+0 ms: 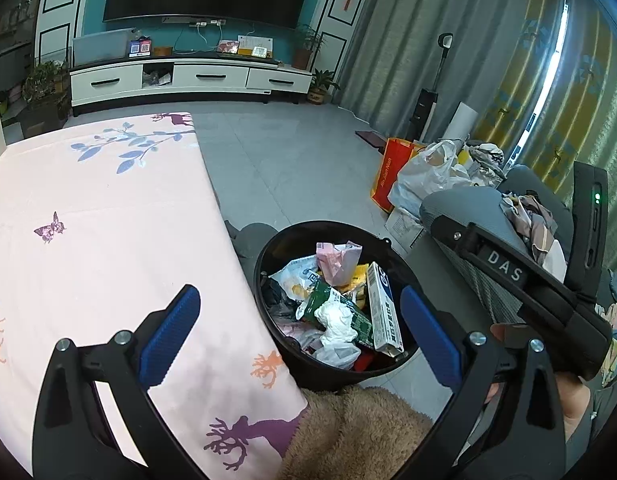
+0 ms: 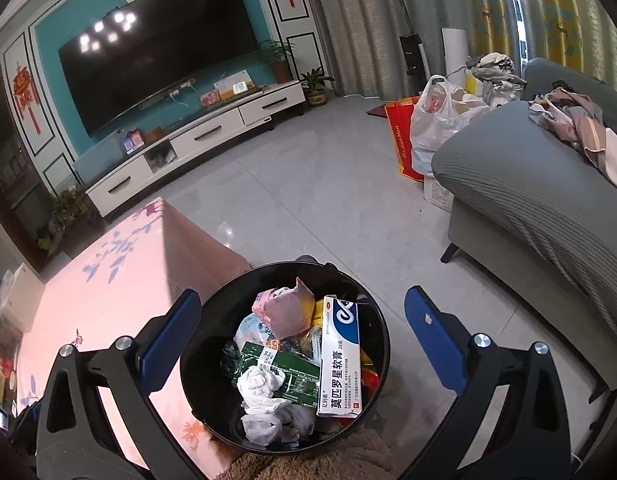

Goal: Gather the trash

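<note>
Tabletop: we see the tabletop (image 1: 108, 208) under its pink printed cloth, bare wherever it shows; no loose trash lies on it in either view.
Bin: the black trash bin (image 2: 212, 312) stands on the floor, touching the tabletop's right edge, and we judge it nearly full.
Box: the white ointment box (image 2: 342, 364) lies on top of the heap, its long axis running away from us.
Tissue: the crumpled tissue (image 2: 260, 388) rests on a green packet (image 2: 284, 372), left of the box.
Right gripper: our right gripper (image 2: 302, 340) hangs directly over the bin, fingers spread wide and empty, the trash between and below them.
Left gripper: our left gripper (image 1: 300, 336) is likewise spread and empty, straddling the tabletop edge, bin ahead and rightward.
Nearer hand: the right, we judge.
</note>
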